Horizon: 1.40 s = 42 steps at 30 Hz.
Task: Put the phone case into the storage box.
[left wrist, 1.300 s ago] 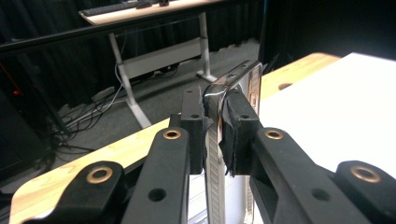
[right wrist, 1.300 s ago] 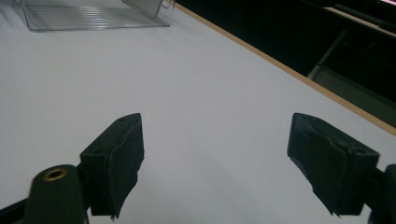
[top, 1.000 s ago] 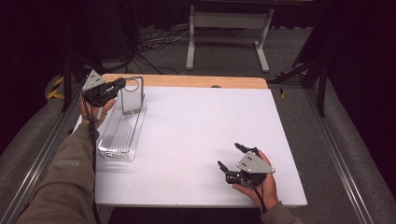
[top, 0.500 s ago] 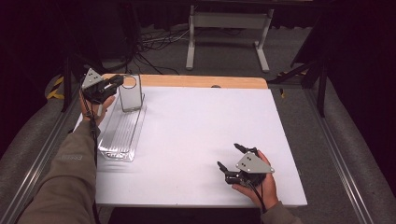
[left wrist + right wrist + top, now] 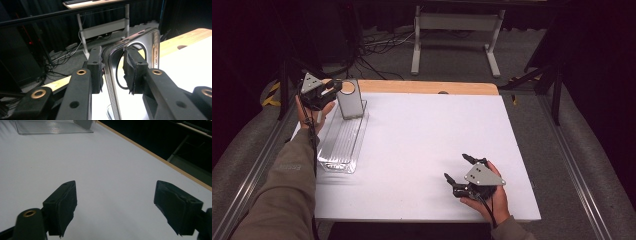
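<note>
A silver phone (image 5: 349,100) with a ring on its back stands on edge at the far end of a clear ridged tray (image 5: 341,147). My left gripper (image 5: 333,90) reaches its top from the left. In the left gripper view the phone (image 5: 140,42) rises between the jaws of my left gripper (image 5: 113,71). The jaws have just been opening: one pad lies close to the phone's edge, and the other stands off with a gap. My right gripper (image 5: 456,166) rests open on the white table near the front right, and nothing lies between its jaws (image 5: 115,205).
The white table top (image 5: 427,135) has a wooden strip (image 5: 422,87) along its far edge. Beyond it stand a grey metal stand (image 5: 452,30) and cables on the floor. Metal rails run along both sides. The tray (image 5: 50,127) lies far from the right gripper.
The left gripper has shifted a little left with the phone, which now stands upright in the tray's far end. Its jaws have parted from the phone. The right hand has not moved.
</note>
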Each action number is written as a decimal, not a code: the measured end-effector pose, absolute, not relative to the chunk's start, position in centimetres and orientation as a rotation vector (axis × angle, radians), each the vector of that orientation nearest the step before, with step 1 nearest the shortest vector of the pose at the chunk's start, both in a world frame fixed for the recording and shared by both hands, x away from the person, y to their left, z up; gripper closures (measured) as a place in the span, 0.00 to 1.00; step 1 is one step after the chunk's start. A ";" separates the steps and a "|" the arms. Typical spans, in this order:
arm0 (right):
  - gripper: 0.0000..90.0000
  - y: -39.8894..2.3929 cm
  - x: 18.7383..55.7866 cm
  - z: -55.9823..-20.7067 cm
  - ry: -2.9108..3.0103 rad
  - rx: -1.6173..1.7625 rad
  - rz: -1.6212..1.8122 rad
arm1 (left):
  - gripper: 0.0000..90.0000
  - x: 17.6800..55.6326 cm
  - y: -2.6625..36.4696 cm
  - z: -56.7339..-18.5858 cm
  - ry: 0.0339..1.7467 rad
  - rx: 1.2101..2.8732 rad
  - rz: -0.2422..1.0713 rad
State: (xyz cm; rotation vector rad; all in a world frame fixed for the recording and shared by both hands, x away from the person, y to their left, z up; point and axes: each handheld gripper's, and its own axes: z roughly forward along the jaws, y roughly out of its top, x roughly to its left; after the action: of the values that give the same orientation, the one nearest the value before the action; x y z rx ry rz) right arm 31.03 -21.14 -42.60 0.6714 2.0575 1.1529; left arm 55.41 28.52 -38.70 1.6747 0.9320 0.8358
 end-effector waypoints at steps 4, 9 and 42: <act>0.22 -21.2 31.0 -42.6 2.059 0.671 1.154 | 0.73 55.5 28.4 -38.7 0.931 1.675 0.833; 0.22 -21.2 31.1 -42.6 2.062 0.674 1.154 | 0.67 55.5 28.4 -38.7 0.940 1.684 0.851; 0.21 -20.8 31.0 -42.8 2.093 0.650 1.158 | 0.08 54.2 27.6 -37.3 0.922 1.698 0.803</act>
State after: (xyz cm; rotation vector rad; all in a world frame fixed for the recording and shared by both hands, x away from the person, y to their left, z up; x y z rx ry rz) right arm 30.98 -20.80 -42.80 0.6499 2.0934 1.1577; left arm 54.17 27.64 -37.28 1.6977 0.9219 0.8032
